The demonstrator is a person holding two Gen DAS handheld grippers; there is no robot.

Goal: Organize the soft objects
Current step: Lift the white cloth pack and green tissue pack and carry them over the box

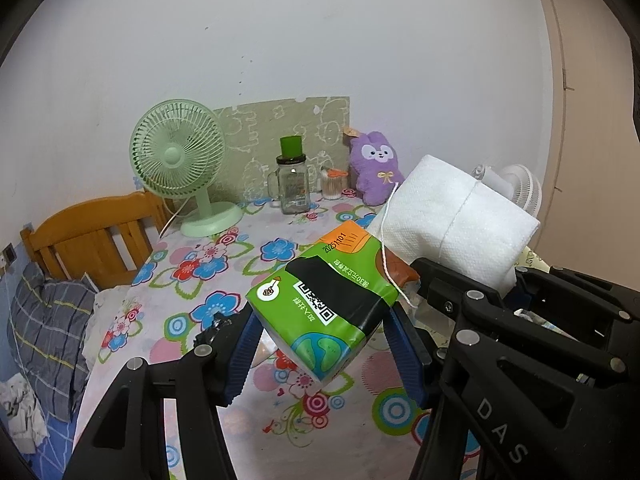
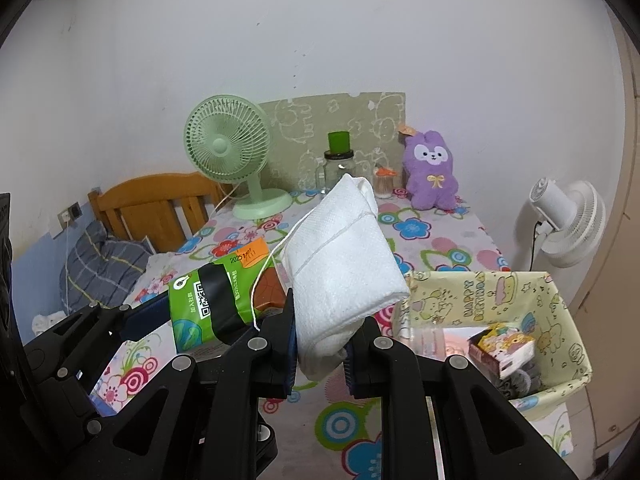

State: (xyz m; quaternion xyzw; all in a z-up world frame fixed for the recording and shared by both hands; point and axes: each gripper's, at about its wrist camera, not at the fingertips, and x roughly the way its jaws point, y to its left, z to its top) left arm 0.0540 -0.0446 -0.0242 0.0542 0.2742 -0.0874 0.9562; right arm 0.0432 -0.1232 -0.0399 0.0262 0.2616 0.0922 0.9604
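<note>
Low in frame, our left gripper (image 1: 320,344) clamps the green tissue pack (image 1: 324,304); our right gripper (image 2: 320,354) pinches the white towel bundle (image 2: 344,264). Both ride airborne, unstowed; the yellow box (image 2: 560,304) at right likely awaits.

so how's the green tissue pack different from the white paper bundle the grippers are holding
The green tissue pack is printed plastic with a QR code; the white paper bundle is plain and tied round with string. The left gripper spans the pack with jaws fairly wide, while the right gripper pinches the bundle's lower end nearly shut. Both are soft, clamped and lifted above the flowered tablecloth.
</note>
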